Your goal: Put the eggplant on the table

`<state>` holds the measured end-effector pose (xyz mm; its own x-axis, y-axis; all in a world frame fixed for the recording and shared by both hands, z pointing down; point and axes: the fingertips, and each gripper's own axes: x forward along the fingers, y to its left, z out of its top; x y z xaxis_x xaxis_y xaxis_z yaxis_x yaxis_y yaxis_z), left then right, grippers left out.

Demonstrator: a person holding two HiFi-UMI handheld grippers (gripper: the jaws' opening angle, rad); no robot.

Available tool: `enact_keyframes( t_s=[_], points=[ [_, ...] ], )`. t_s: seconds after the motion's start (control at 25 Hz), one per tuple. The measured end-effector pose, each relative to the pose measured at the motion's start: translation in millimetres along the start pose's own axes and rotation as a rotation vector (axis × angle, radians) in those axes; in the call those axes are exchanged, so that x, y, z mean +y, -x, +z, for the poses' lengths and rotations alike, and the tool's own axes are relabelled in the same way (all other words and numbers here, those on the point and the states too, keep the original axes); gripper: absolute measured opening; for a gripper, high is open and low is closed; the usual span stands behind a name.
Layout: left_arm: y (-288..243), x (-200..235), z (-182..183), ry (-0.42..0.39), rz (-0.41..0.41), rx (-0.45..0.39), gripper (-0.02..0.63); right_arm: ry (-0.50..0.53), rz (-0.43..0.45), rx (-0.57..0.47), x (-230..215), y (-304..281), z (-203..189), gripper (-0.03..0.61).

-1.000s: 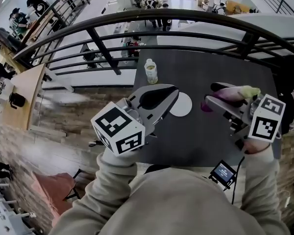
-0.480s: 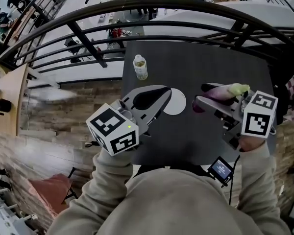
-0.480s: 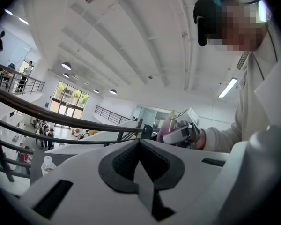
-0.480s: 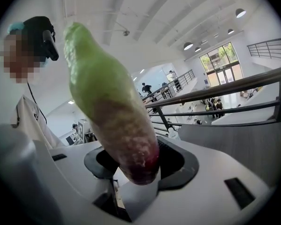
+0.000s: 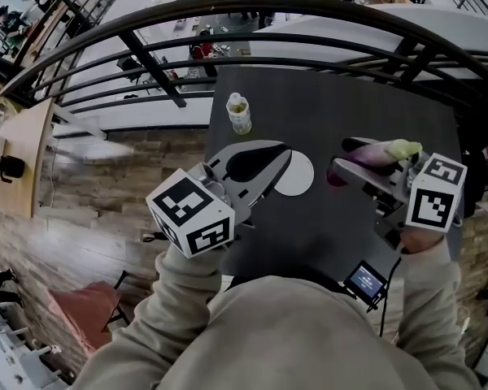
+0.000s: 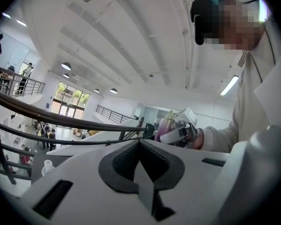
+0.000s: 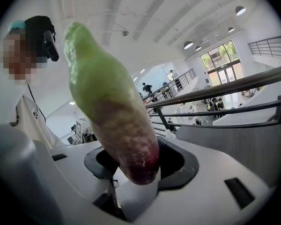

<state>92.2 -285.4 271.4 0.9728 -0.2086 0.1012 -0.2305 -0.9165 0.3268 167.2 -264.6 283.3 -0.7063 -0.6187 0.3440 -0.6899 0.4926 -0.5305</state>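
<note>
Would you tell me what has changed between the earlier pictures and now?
Nothing was grasped or released; both grippers shifted only slightly, if at all. The right gripper still clamps the eggplant above the table, the left gripper stays shut and empty, and the bottle and white disc sit where they were.

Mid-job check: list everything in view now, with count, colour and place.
table: 1, dark grey, centre
eggplant: 1, purple with green end, held over table's right side
round disc: 1, white, on table's middle
bottle: 1, clear, table's far left corner
small screen device: 1, black, by table's near edge
railing: 1, black, beyond table
left hand-held gripper: 1, grey, jaws together, empty
right hand-held gripper: 1, grey, clamped on eggplant
</note>
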Motion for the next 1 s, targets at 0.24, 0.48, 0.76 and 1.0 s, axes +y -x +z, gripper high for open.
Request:
enact_keyframes(
  t_s=[0.24,0.48,0.76,1.0],
  points=[
    [1,7,-26,0.010,0.004,0.002,0.005,-0.003,0.005,0.007,-11,-12,-23,0.219],
    [-1,6,-31,0.022,0.017,0.003,0.005,-0.024,-0.014,-0.003,-21,-9,-25,0.219],
    [5,10,-38,0.041,0.043,0.000,0.005,-0.028,-0.012,0.028,-25,-16,-31,0.219],
    [13,20,-52,0.073,0.071,0.001,0.005,-0.035,-0.008,0.066,-29,-32,-41,0.219]
  ],
)
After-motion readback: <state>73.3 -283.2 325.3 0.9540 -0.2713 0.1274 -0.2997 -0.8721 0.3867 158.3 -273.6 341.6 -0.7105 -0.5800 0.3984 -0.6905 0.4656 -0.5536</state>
